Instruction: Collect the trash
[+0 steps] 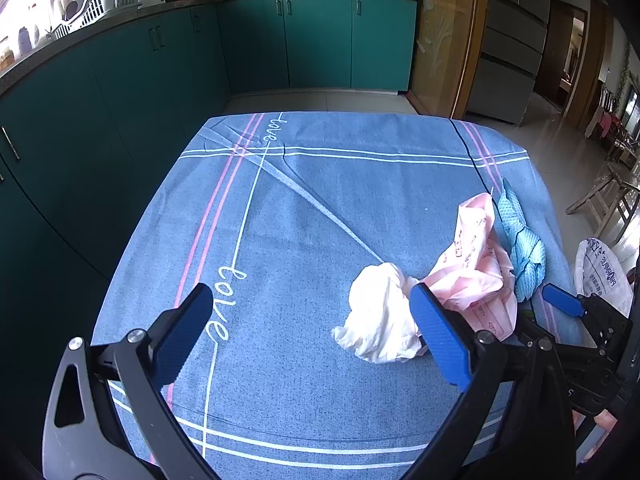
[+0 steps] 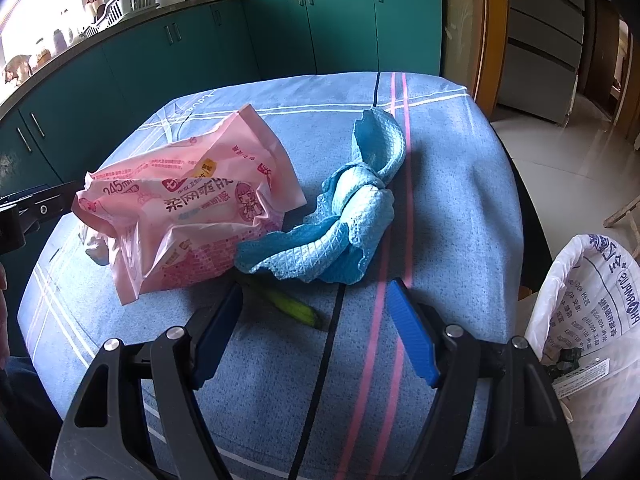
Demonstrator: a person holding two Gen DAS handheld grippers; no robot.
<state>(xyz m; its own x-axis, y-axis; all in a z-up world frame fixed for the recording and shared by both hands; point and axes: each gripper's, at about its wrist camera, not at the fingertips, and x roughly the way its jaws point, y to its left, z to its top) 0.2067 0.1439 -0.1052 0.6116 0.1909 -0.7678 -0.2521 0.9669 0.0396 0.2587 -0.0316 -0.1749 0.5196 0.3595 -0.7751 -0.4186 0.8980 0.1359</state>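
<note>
My left gripper (image 1: 310, 332) has bare cloth (image 1: 280, 220) ahead; the tissue (image 1: 380, 316) lies just beside its right finger. Ahead of my right gripper (image 2: 316, 320), the peel (image 2: 292, 306), rag (image 2: 344, 224) and wrapper (image 2: 192, 208) crowd the way; the bag (image 2: 584, 304) flanks its right.

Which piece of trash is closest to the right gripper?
The green peel, lying just ahead of the right gripper; the pink wrapper and blue cloth lie farther off.

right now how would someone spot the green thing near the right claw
On the blue striped tablecloth, look just ahead of the open right claw. The small green banana-like peel pokes from under the knotted light-blue waffle cloth, the only green, smooth, slender item there.
</note>
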